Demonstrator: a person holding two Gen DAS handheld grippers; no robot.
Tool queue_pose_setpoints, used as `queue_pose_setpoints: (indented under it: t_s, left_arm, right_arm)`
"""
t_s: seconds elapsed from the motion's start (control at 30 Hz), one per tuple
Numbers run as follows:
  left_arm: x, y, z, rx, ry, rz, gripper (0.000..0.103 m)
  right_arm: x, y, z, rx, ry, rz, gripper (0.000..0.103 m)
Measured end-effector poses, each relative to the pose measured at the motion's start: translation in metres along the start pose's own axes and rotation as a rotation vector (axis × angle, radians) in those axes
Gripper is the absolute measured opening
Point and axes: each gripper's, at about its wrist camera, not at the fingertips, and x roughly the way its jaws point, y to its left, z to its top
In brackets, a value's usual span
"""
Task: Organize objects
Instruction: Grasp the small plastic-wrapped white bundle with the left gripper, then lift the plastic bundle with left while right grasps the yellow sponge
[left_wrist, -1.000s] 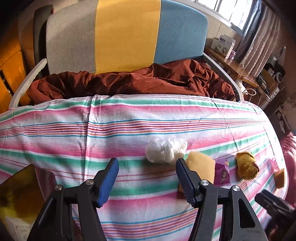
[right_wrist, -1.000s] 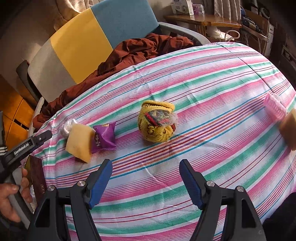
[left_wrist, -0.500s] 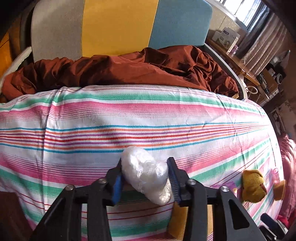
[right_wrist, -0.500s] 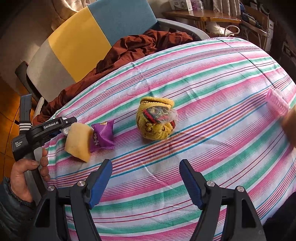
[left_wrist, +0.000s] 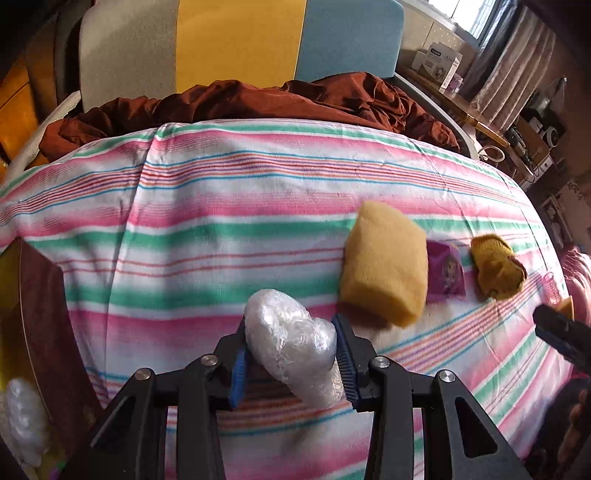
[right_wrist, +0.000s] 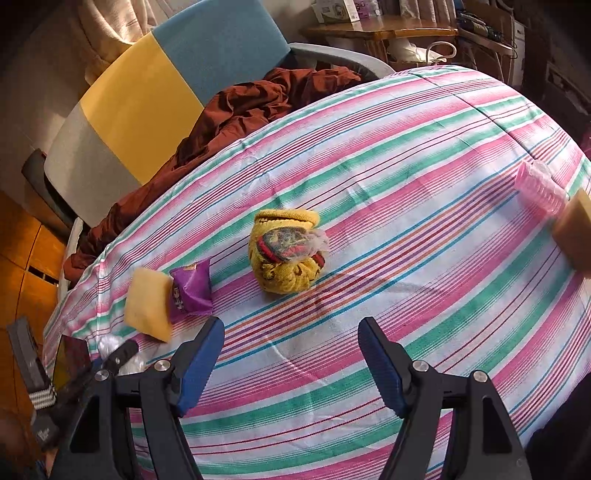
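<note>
So the left hand-held gripper (left_wrist: 291, 354) has just squeezed down on the plastic-wrapped white bundle (left_wrist: 293, 347), and both blue pads are pressed into its sides. It's lifted a bit off the striped bed cover (left_wrist: 221, 229), near the cover's front-left edge. Using that bundle as the reference: the yellow sponge (left_wrist: 384, 266) sits just beyond it to the right, the purple snack packet (left_wrist: 445, 273) is touching the sponge's far side, and the mustard knit ball (left_wrist: 496, 267) is further right again. A pink ribbed roller (right_wrist: 539, 186) and a tan block (right_wrist: 576, 230) are way over at the right edge. The right hand-held gripper (right_wrist: 291, 363) hangs over bare stripes with its jaws wide apart, nothing between them. There's a maroon box (left_wrist: 40, 332) left of the bundle.
</note>
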Motion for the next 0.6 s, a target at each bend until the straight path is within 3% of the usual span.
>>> queue_pose_setpoints:
  t_s: [0.23,0.4,0.6]
  left_arm:
    - [-0.029,-0.039,-0.072,0.129,-0.022,0.003,0.041]
    - [-0.049,-0.060,-0.126,0.221,-0.103,-0.002,0.040]
    - [-0.051,-0.069,-0.148,0.312,-0.187,-0.001,0.039]
  right_arm:
    - [0.000,-0.006,0.000,0.033,0.005,0.015,0.076]
    - [-0.001,-0.003,-0.002,0.021,-0.001,0.033,0.076]
    - [0.006,0.022,-0.009,-0.094,0.021,0.050,0.076]
